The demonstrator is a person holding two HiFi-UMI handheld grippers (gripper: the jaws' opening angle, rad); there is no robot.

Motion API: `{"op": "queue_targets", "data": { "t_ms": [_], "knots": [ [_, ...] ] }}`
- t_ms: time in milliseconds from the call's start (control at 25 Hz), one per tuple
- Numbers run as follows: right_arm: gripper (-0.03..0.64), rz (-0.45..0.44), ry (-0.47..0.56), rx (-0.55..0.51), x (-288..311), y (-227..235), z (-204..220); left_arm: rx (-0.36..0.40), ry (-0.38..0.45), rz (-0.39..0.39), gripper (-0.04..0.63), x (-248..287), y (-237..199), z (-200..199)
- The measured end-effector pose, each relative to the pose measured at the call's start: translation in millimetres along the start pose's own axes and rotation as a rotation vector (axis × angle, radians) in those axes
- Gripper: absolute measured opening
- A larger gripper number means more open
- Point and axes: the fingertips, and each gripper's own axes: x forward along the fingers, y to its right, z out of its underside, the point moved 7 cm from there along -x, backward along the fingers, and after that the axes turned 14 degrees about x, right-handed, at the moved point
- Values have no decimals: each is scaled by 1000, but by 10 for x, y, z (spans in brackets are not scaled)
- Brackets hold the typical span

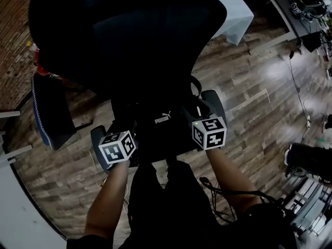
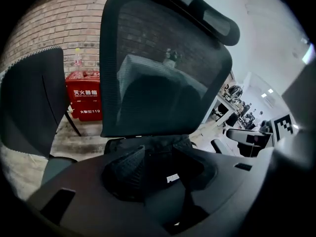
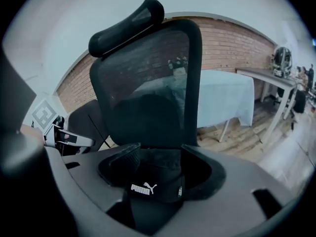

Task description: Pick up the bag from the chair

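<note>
A black bag [image 1: 161, 131] with a white PUMA logo lies on the seat of a black mesh office chair [image 1: 124, 30]. My left gripper [image 1: 120, 139] is at the bag's left end and my right gripper [image 1: 205, 123] at its right end. In the left gripper view the jaws stand wide apart, and the bag [image 2: 168, 174] fills the space of the left gripper [image 2: 163, 157]. In the right gripper view the right gripper [image 3: 158, 159] is also open, with the bag [image 3: 153, 181] between its jaws. Behind it rises the chair back [image 3: 148, 93].
A second dark chair [image 1: 49, 110] with blue trim stands to the left. A red fire box [image 2: 84, 100] sits against the brick wall. A table with a white cloth [image 1: 233, 9] is behind on the right. A cable [image 1: 298, 87] runs over the wooden floor.
</note>
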Motion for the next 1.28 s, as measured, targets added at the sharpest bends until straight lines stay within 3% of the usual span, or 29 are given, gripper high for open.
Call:
{"op": "queue_targets", "data": {
  "t_ms": [160,320,600,920,1280],
  "knots": [
    [271,5,-26,73,276,68,204,-48,-58,-35,190,203,-172,253],
    [299,15,-63,57,635,153,356,-115,-109,-63,216,521,-335,543],
    [313,36,-130,45,1098,456,647,-120,-161,-106,261,871,-460,876],
    [345,89,-176,67,1388,821,986,-170,-131,-121,279,1180,-644,1169],
    [370,53,-183,107,1695,996,1066,-225,-107,-95,327,1393,-791,1132]
  ]
}}
